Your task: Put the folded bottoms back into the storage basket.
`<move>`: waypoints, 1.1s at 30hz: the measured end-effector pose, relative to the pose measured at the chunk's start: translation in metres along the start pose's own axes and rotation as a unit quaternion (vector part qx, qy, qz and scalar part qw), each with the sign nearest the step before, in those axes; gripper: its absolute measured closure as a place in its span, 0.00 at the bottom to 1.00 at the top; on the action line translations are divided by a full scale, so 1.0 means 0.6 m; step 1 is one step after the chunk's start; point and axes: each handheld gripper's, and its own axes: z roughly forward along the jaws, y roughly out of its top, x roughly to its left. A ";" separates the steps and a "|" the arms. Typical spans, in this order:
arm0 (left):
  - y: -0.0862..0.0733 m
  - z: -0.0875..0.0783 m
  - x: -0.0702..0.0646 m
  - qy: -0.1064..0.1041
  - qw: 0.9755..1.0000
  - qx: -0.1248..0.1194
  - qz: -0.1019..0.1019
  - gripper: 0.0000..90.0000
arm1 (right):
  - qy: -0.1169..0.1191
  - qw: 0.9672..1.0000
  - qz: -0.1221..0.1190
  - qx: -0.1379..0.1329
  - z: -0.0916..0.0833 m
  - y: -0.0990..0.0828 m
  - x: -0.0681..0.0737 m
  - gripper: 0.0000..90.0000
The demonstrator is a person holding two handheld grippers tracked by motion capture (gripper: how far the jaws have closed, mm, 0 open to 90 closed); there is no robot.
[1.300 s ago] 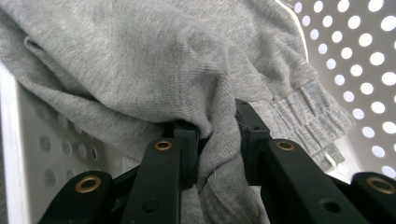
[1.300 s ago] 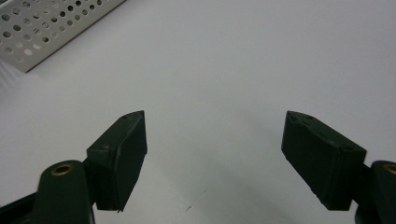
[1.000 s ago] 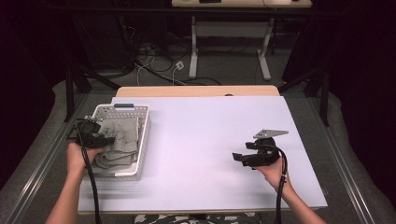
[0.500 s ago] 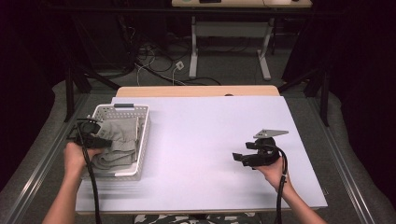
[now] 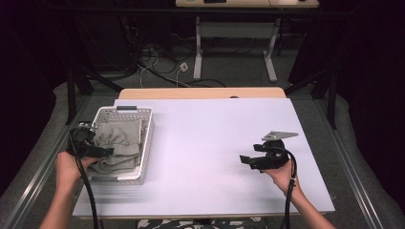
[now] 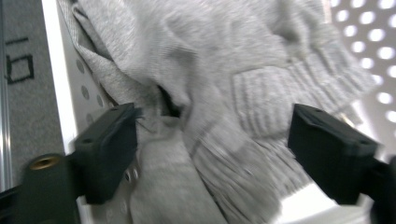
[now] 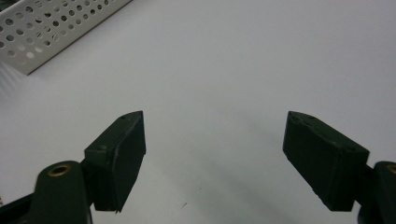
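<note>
One basket, one grey garment, my two grippers.

My left gripper (image 5: 102,151) has just been opening; its jaws straddle the grey knit garment (image 6: 205,93) lying inside the white basket (image 5: 145,143), unclamped. My right gripper (image 5: 246,160) hangs agape, well right of the basket, over the bare table (image 5: 205,138).

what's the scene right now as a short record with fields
surface: white table
container: white perforated basket, on the table's left
contents: grey knit garment, bunched in the basket
left gripper: at the basket, jaws just opened, wide apart, garment between them, not pressed
right gripper: open, nothing between jaws, above bare table
</note>
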 end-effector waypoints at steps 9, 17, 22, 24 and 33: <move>-0.014 -0.047 -0.050 -0.001 0.998 -0.048 0.049 0.03 | 0.001 1.000 -0.005 0.009 -0.010 -0.001 -0.003 0.16; -0.026 -0.067 -0.090 -0.011 0.994 -0.066 0.084 0.00 | 0.006 1.000 -0.006 0.015 -0.026 -0.005 -0.005 0.10; -0.035 -0.075 -0.112 -0.019 0.992 -0.076 0.100 0.00 | 0.007 1.000 -0.015 0.021 -0.035 -0.009 -0.001 0.07; -0.038 -0.078 -0.119 -0.021 0.991 -0.079 0.107 0.00 | 0.008 1.000 -0.014 0.023 -0.038 -0.011 0.002 0.06; -0.053 -0.088 -0.152 -0.029 0.987 -0.086 0.135 0.00 | 0.012 0.999 -0.025 0.025 -0.057 -0.019 0.009 0.03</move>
